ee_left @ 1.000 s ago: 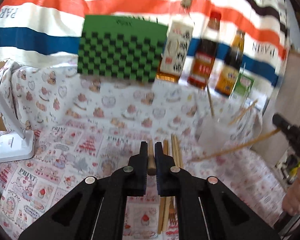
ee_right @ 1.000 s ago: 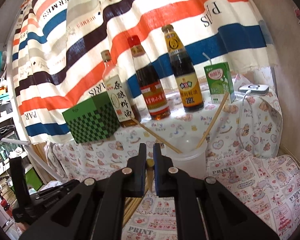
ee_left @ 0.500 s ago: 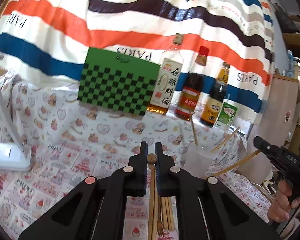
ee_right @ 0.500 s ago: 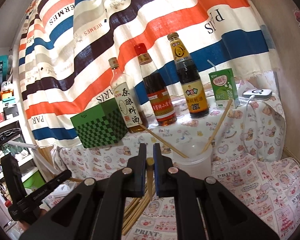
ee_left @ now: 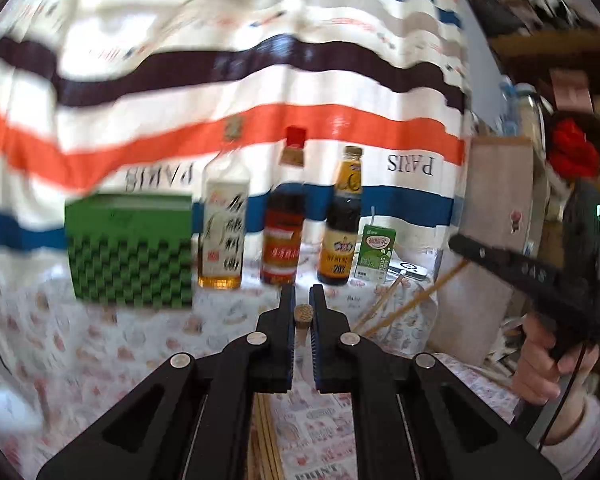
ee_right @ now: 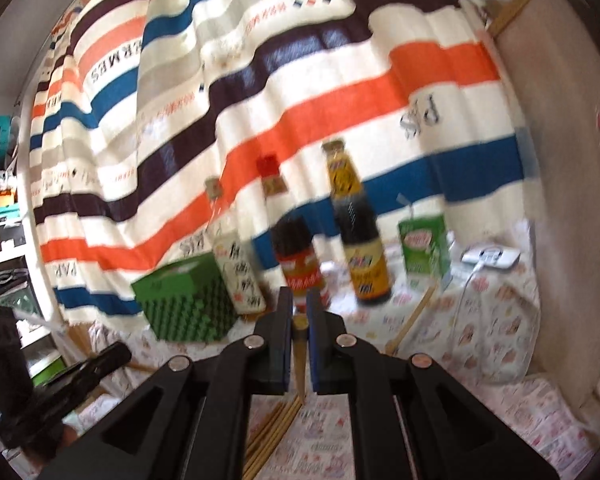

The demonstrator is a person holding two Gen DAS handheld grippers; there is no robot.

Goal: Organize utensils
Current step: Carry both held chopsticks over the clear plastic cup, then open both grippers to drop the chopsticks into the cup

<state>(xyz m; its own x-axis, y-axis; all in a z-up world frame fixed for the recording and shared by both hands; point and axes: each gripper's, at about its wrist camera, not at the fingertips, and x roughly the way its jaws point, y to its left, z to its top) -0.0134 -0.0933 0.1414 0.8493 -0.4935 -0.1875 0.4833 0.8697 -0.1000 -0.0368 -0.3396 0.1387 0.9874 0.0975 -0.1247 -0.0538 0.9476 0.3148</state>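
A wooden-handled utensil [ee_left: 303,316] is pinched in the left tool [ee_left: 302,308] and a chopstick [ee_right: 300,344] in the right tool [ee_right: 299,312], both raised clear of the remaining chopsticks [ee_right: 276,432] on the near surface, presumably for transfer to the far-right cup, barely discernible.

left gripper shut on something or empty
Shut on a chopstick: the left gripper pinches its round wooden end between nearly closed fingers, and the stick hangs down between them.
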